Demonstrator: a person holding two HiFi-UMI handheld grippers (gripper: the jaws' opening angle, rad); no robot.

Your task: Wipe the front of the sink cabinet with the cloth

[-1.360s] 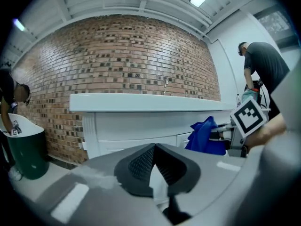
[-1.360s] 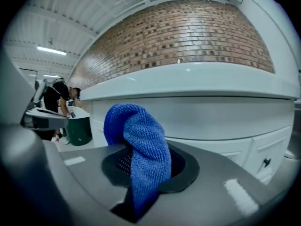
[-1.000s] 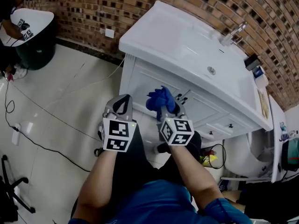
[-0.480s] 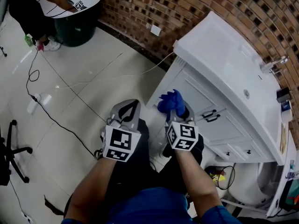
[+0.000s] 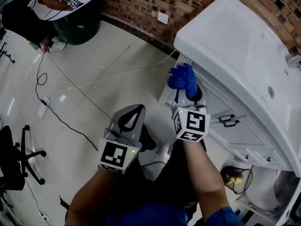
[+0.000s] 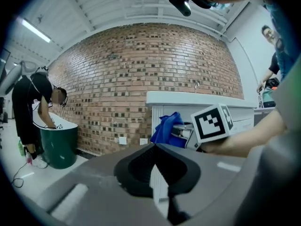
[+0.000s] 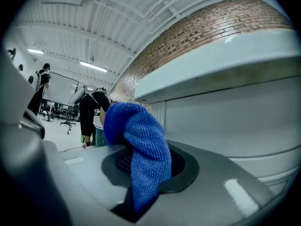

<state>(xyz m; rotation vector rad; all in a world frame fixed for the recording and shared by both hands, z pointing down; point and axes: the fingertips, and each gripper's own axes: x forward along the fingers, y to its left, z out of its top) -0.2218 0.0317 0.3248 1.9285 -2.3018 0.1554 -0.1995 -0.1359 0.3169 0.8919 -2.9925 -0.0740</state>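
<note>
The white sink cabinet fills the right of the head view, its panelled front carrying dark handles. My right gripper is shut on a blue cloth, held up at the cabinet's left front corner, just under the basin rim. In the right gripper view the cloth hangs out of the jaws with the cabinet front close on the right; whether they touch is unclear. My left gripper is shut and empty, lower and to the left over the floor. In its view the cloth and cabinet lie ahead.
White basin top with a faucet at the far right. A person bends over a green tub at the top left. Cables cross the tiled floor, an office chair stands left, a wire bin lower right.
My right gripper has risen with the cloth to the cabinet's left corner. The left gripper has dropped lower and away from it. The head view has swung towards the floor.
</note>
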